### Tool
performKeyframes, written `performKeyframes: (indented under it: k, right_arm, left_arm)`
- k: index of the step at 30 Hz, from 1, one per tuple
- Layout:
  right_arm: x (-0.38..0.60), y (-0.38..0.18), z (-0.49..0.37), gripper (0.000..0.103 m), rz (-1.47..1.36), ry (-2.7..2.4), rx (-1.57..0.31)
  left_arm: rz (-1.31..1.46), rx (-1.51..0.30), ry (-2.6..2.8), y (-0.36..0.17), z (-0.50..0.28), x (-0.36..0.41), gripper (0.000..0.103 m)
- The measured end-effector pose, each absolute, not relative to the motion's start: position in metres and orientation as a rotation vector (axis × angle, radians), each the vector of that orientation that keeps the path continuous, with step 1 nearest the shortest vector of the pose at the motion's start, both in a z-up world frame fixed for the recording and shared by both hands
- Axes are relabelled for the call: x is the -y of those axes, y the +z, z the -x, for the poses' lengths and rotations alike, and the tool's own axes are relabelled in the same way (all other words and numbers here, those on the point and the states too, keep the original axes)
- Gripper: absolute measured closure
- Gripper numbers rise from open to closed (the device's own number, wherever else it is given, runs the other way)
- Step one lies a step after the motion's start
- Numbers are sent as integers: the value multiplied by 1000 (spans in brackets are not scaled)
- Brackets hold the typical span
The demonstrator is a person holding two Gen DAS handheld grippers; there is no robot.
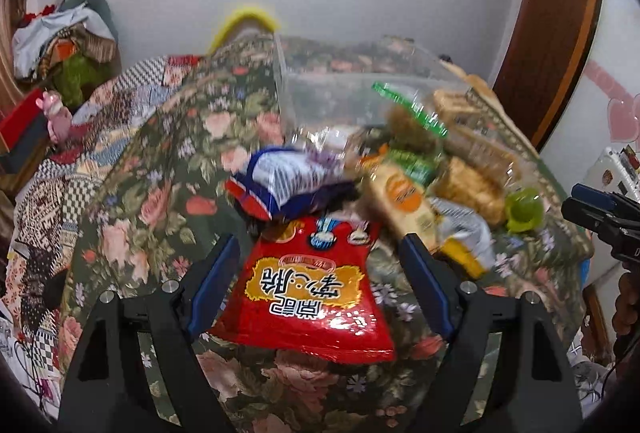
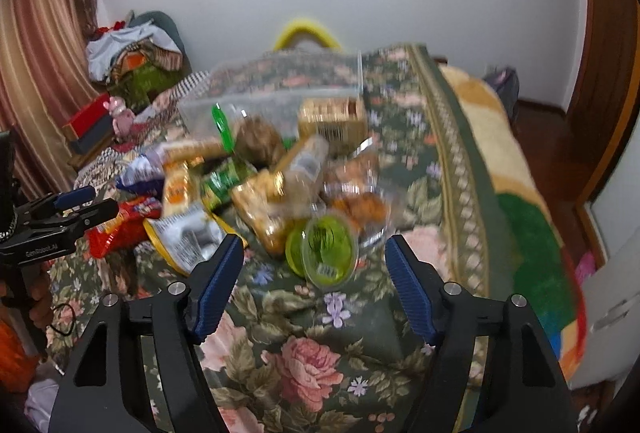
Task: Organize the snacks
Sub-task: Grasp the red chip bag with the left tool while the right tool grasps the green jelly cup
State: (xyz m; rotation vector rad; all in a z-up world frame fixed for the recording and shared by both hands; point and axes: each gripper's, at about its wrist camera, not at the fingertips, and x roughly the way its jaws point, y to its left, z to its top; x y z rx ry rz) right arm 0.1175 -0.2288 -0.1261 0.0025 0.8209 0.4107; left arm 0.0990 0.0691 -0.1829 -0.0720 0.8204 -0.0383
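A pile of snacks lies on a floral bedspread (image 1: 160,193). My left gripper (image 1: 322,253) is open, its jaws on either side of a red snack bag (image 1: 312,289) with yellow lettering; a blue-white bag (image 1: 288,181) lies just beyond. My right gripper (image 2: 314,253) is open, just short of a green lidded cup (image 2: 326,251). Behind it lie clear bags of biscuits (image 2: 264,209), a yellow-silver packet (image 2: 184,237) and a wafer pack (image 2: 332,121). A clear plastic bin (image 1: 344,81) stands behind the pile, also in the right wrist view (image 2: 280,81).
The right gripper shows at the right edge of the left wrist view (image 1: 604,213); the left gripper shows at the left edge of the right wrist view (image 2: 52,221). A heap of clothes (image 2: 132,53) lies at back left. A striped blanket (image 2: 532,225) hangs off the bed's right edge.
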Motion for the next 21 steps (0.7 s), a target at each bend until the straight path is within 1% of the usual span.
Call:
performKeyframes:
  k: [10, 14, 15, 21]
  right_arm:
    - [224, -147, -138, 35, -25, 448, -921]
    - [219, -158, -146, 42, -31, 460, -955]
    - [218, -161, -147, 44, -36, 462, -963]
    - [217, -164, -150, 44, -64, 470, -980]
  left_arm:
    - [96, -929, -45, -220, -121, -77, 21]
    - [102, -944, -49, -229, -129, -76, 21]
    - [105, -947, -49, -232, -131, -76, 21]
    - [105, -935, -45, -233, -132, -74, 30]
